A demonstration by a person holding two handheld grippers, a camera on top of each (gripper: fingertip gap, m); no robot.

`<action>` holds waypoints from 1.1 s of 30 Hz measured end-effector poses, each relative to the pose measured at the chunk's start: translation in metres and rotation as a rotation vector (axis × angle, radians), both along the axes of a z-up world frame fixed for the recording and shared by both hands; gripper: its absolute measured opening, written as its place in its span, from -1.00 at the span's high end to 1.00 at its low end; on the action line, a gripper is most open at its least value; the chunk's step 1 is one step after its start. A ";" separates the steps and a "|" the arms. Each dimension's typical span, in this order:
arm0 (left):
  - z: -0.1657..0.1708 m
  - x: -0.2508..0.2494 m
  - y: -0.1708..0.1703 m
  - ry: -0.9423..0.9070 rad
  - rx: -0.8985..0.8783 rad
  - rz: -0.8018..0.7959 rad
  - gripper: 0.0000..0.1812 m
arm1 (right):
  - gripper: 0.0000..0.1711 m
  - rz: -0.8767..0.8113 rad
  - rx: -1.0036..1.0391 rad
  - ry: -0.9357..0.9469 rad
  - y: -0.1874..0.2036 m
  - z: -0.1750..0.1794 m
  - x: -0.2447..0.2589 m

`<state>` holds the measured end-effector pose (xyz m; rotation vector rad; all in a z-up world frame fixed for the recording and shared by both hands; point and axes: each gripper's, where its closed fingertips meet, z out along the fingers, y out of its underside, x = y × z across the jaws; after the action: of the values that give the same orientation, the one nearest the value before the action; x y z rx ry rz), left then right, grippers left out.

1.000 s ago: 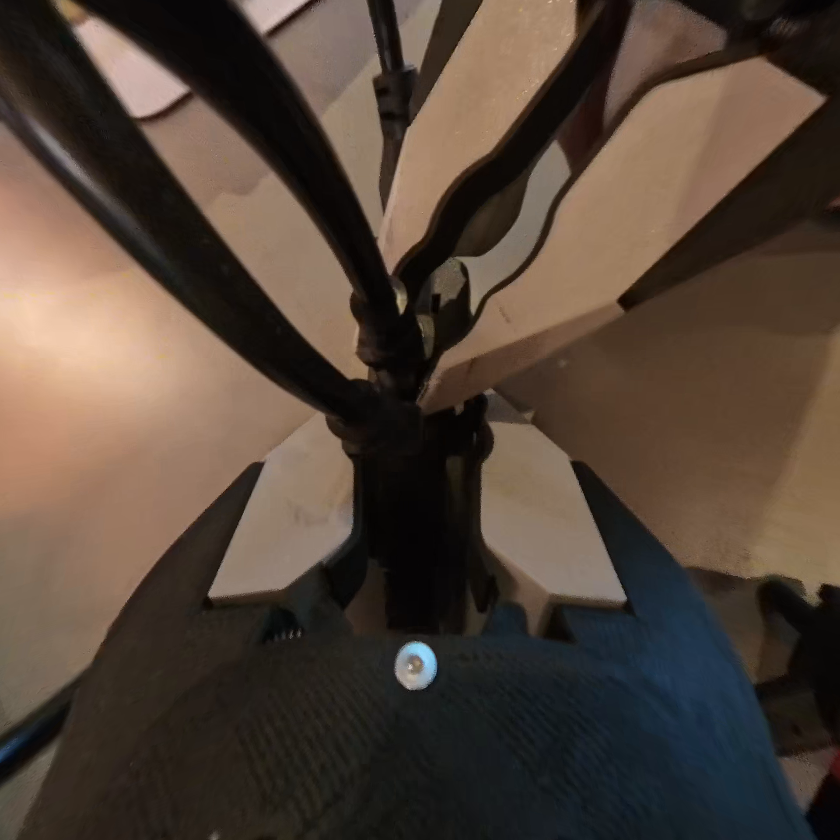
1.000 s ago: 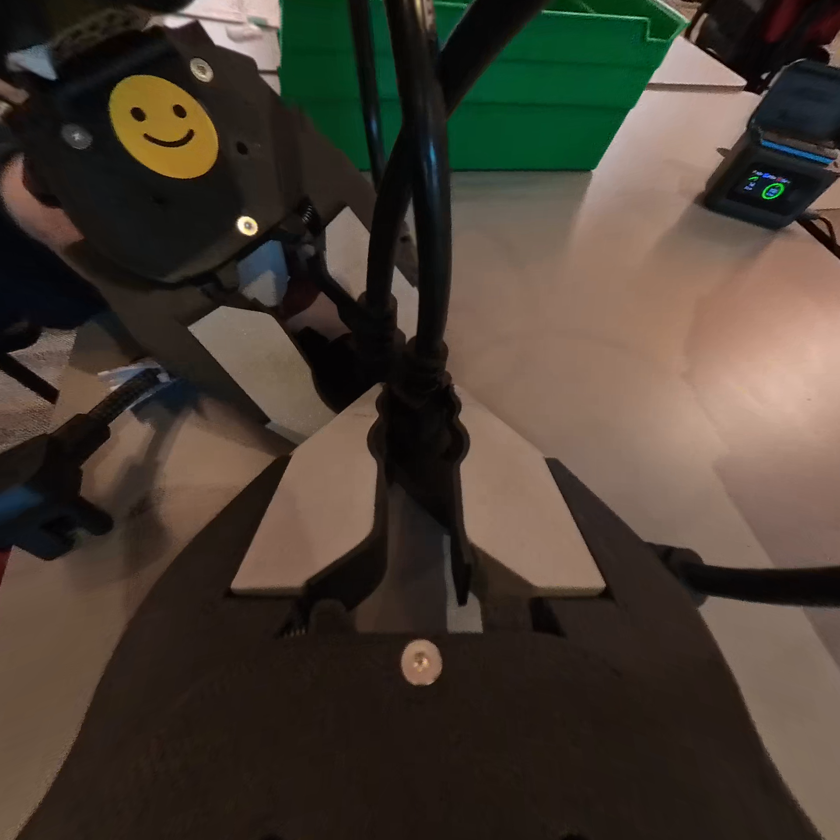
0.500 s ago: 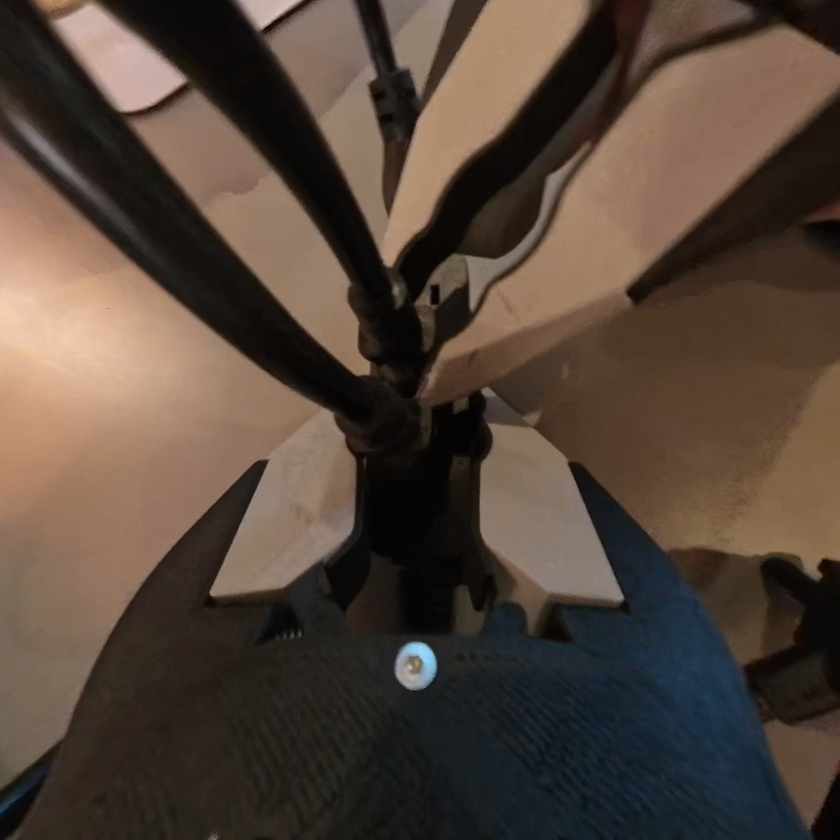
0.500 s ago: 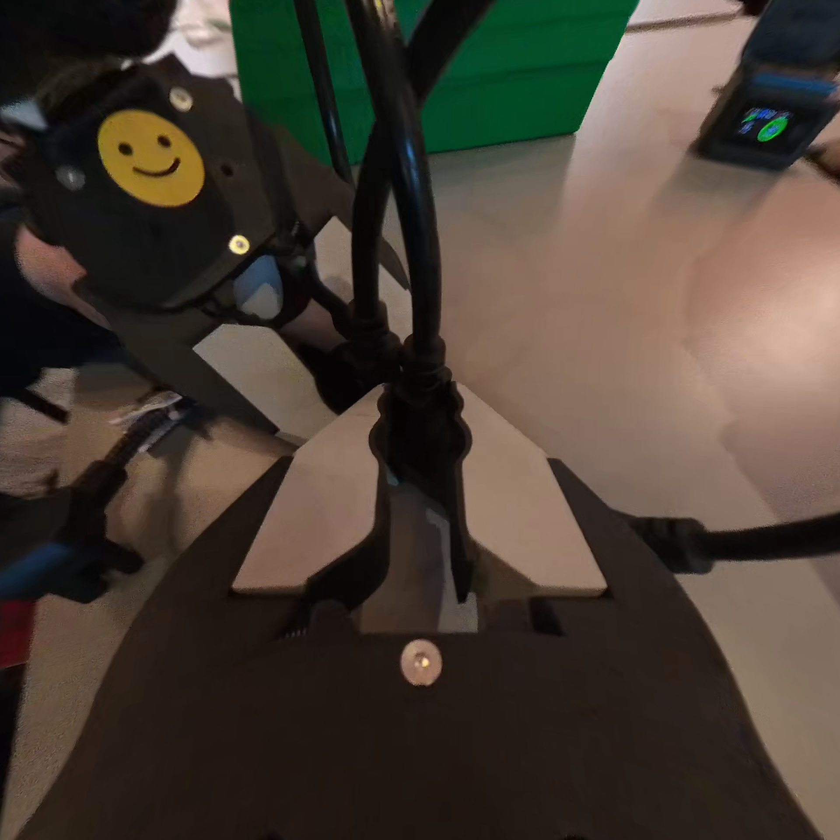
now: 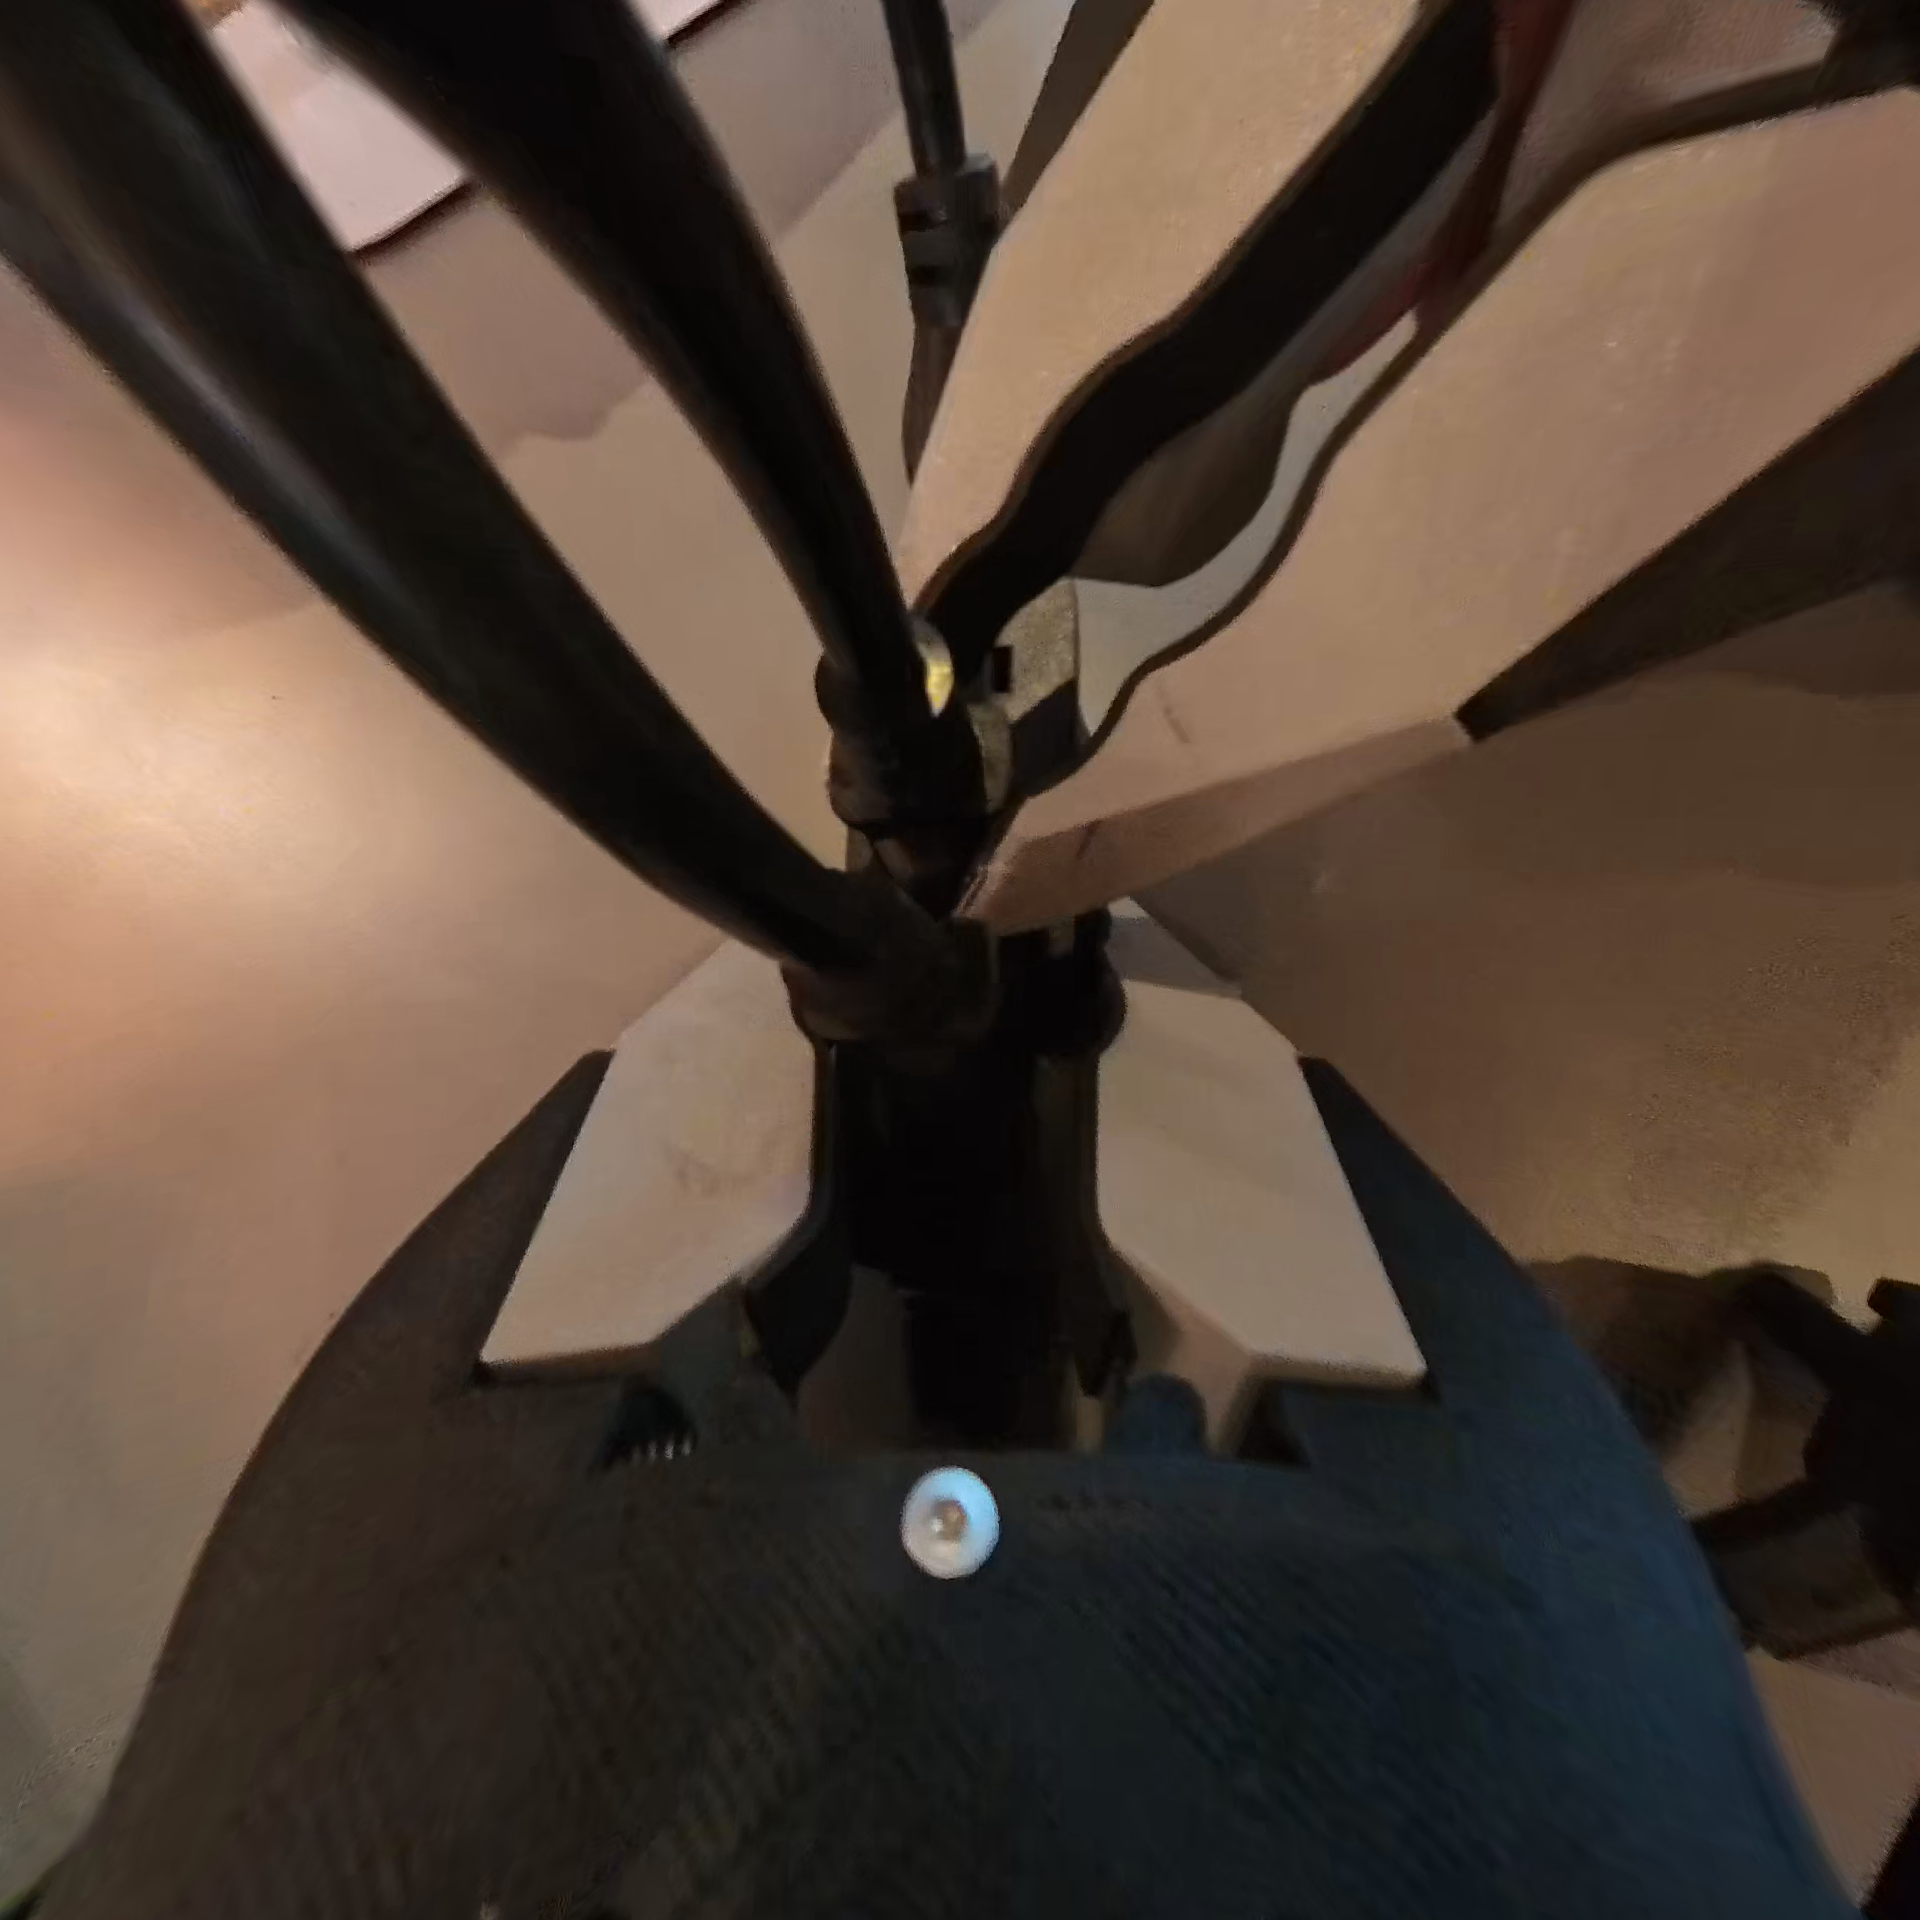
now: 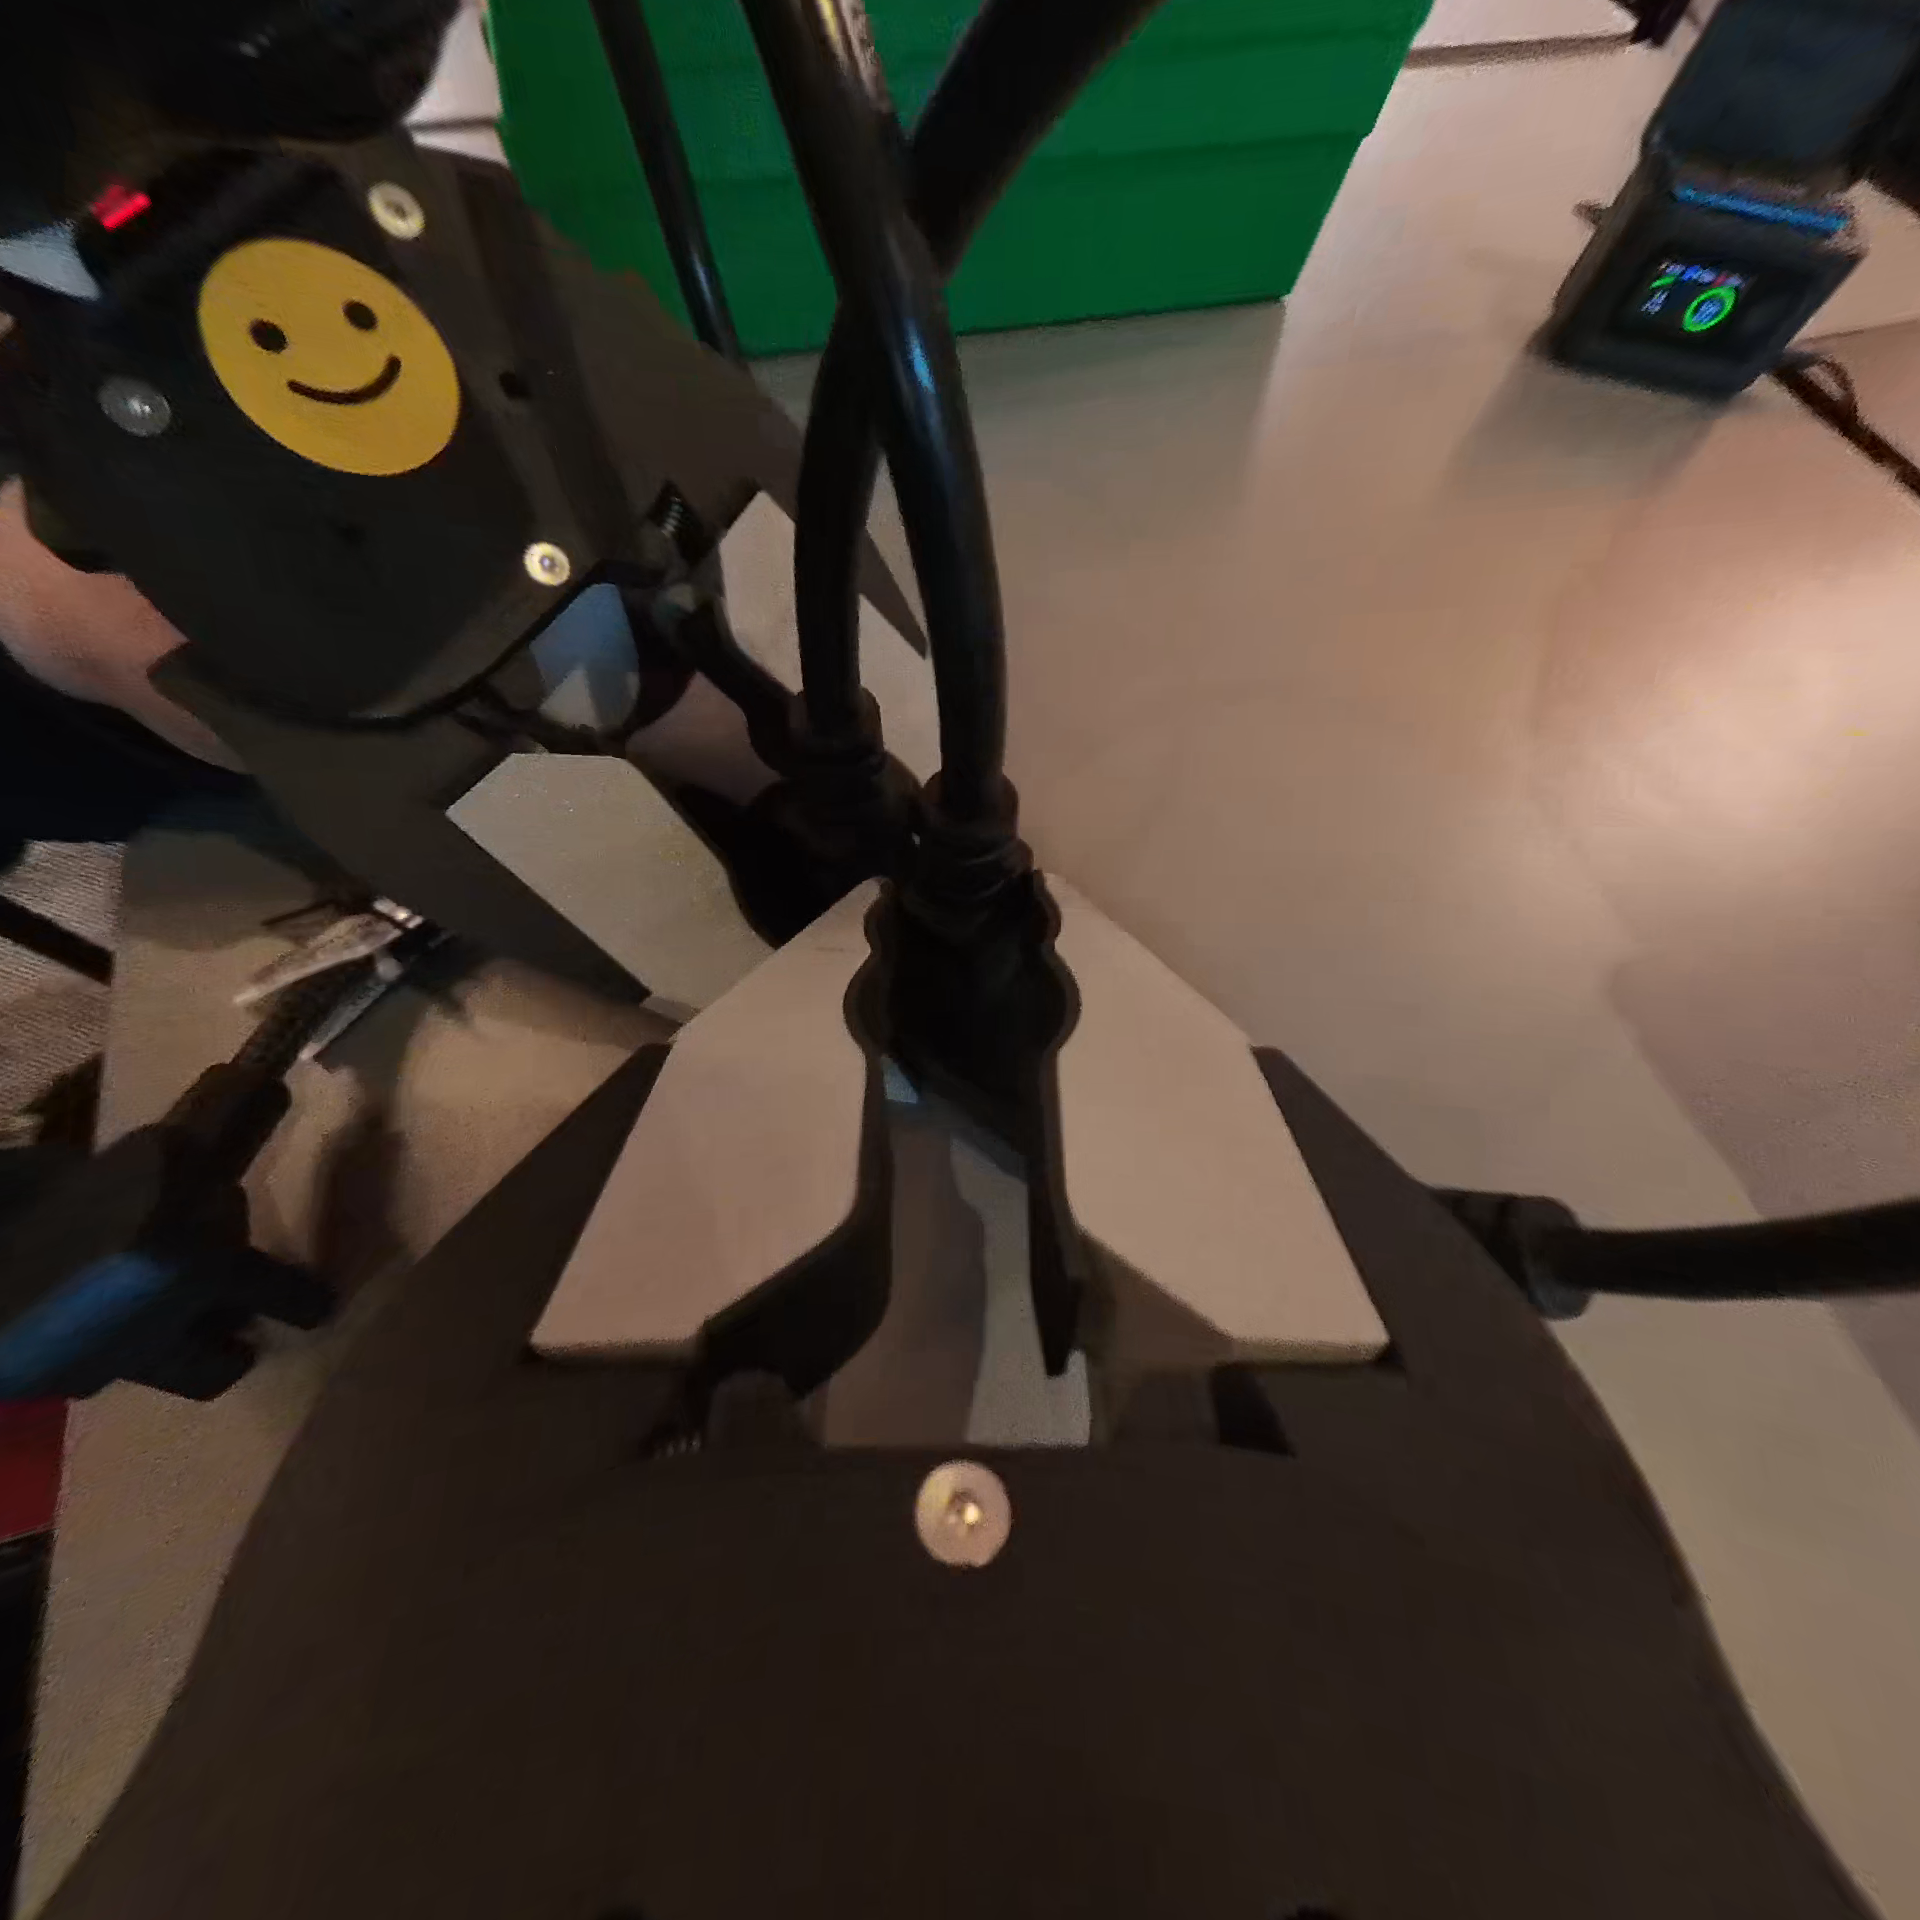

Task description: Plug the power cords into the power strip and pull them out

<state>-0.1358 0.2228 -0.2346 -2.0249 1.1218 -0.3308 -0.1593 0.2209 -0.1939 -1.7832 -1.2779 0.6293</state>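
In the left wrist view my left gripper (image 5: 956, 997) is shut on a black plug (image 5: 956, 1195) whose thick black cord (image 5: 468, 582) runs up to the left. Just beyond it my right gripper (image 5: 1003, 727) is shut on a second black plug (image 5: 904, 758) with brass prongs (image 5: 997, 717) showing. In the right wrist view my right gripper (image 6: 961, 935) grips that plug (image 6: 966, 987), and its cord (image 6: 956, 499) loops upward. The left gripper (image 6: 800, 831), with a yellow smiley sticker (image 6: 327, 353), holds its plug (image 6: 831, 810) close beside it. I see no power strip clearly.
A green bin (image 6: 1091, 177) stands at the back of the pale table (image 6: 1403, 675). A small dark device with a lit screen (image 6: 1694, 301) sits at the back right. Another black cord (image 6: 1714, 1252) lies on the right. Dark clamps and cables (image 6: 156, 1247) lie at the left edge.
Both grippers stay shut on their plugs, close together. The right wrist view has tilted a little, so the bin and the device have slid up in the frame.
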 end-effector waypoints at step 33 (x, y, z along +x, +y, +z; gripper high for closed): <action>0.005 0.011 0.003 -0.034 0.021 0.029 0.52 | 0.73 0.011 -0.421 0.235 0.009 0.002 0.013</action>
<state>-0.1249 0.2256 -0.2292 -2.0078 1.0691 -0.3361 -0.1459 0.2296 -0.1919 -1.9623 -1.0475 1.1450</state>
